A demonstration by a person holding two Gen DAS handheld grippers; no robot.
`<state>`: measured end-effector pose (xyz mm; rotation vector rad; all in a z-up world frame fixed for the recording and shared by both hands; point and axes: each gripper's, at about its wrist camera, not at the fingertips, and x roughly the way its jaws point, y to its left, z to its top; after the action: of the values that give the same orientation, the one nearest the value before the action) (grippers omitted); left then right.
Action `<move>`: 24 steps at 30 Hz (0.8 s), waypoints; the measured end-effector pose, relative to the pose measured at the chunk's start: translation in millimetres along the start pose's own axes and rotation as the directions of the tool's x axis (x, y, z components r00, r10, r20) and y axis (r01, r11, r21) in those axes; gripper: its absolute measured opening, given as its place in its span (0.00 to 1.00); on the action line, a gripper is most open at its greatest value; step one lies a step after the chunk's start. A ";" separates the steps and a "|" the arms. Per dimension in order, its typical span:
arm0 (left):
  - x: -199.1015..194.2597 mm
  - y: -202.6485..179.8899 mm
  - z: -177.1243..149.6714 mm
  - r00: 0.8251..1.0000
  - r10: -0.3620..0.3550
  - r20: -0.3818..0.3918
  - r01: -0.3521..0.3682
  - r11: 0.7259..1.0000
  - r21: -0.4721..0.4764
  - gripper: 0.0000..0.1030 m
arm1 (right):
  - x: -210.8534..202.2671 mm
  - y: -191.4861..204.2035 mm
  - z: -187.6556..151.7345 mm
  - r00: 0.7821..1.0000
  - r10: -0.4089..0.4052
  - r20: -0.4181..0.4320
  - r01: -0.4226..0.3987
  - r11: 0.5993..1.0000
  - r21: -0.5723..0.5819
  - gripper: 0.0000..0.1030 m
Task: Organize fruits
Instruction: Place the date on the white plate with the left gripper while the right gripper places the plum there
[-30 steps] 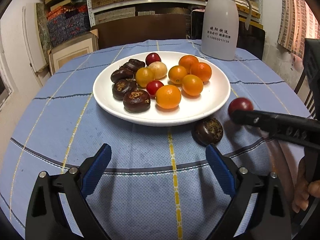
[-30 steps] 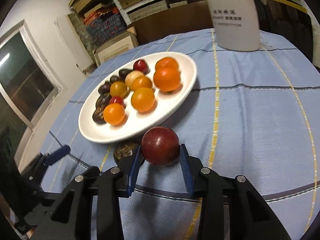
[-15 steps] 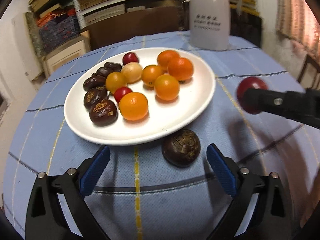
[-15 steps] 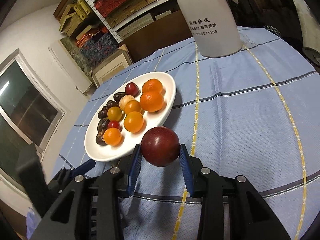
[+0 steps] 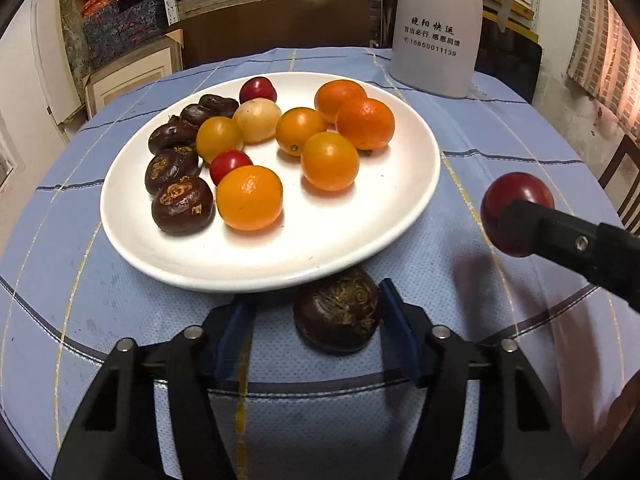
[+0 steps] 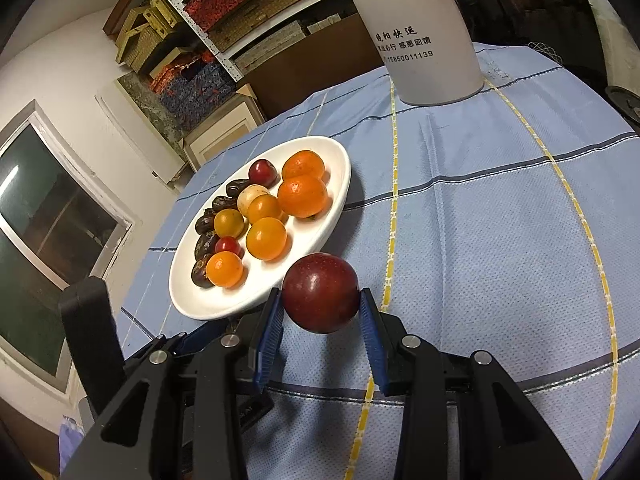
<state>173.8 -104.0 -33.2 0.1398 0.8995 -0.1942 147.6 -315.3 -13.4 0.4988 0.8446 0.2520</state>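
A white plate [image 5: 360,240] holds several orange fruits, dark water chestnuts along its left side, two small red fruits and a pale one. One loose dark water chestnut [image 5: 338,312] lies on the cloth against the plate's near rim. My left gripper [image 5: 316,300] straddles it and its jaws are closing. The right pad touches the chestnut, while a gap remains at the left pad. My right gripper [image 6: 320,294] is shut on a dark red plum [image 6: 320,298], held above the cloth just right of the plate [image 6: 256,284]. That plum [image 5: 516,196] also shows in the left wrist view.
A tall white thermos jug [image 5: 436,28] stands at the table's far side, behind the plate. The round table wears a blue checked cloth [image 6: 500,220]. Shelves of boxes fill the back wall, and a chair stands off the right edge.
My left gripper came forward to the loose chestnut and its jaws narrowed from wide open to close around it. The right gripper kept the plum and rolled a little.
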 end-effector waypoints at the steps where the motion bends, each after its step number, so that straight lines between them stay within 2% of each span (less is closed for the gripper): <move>1: -2.4 1.0 -1.4 1.000 -0.008 0.004 0.008 1.000 0.006 0.39 | 0.4 -0.5 -0.2 1.000 -0.001 -0.002 0.001 1.000 0.003 0.38; 5: -15.0 10.7 -15.8 0.999 -0.032 0.004 0.032 0.999 0.030 0.40 | 2.7 -2.4 -1.7 1.000 -0.004 -0.010 0.004 1.000 0.005 0.38; 9: -29.6 36.0 -34.5 0.999 -0.047 -0.004 0.047 0.999 0.003 0.39 | 5.3 1.6 -5.4 1.000 -0.010 -0.023 0.009 1.000 -0.019 0.38; 15: -47.3 73.3 -53.6 0.997 -0.077 0.007 0.077 0.995 -0.058 0.39 | 19.0 21.9 -22.1 0.995 -0.054 -0.080 0.043 0.990 -0.133 0.38; 17: -53.5 80.2 -53.7 0.996 -0.089 0.026 0.091 0.993 -0.079 0.39 | 23.3 29.3 -29.6 0.993 -0.071 -0.098 0.053 0.983 -0.173 0.38; 19: -61.7 87.1 -49.4 0.994 -0.096 0.051 0.101 0.991 -0.093 0.39 | 20.2 35.6 -36.6 0.992 -0.095 -0.080 0.076 0.974 -0.211 0.38; 24: -86.6 107.5 -15.2 0.990 -0.077 0.122 0.088 0.992 -0.095 0.39 | -4.1 43.4 -35.5 0.999 -0.024 -0.047 0.013 0.977 -0.212 0.38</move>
<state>134.0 13.2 29.9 -0.0023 0.7961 -0.2316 117.1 -268.4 -8.2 0.2866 0.8589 0.3340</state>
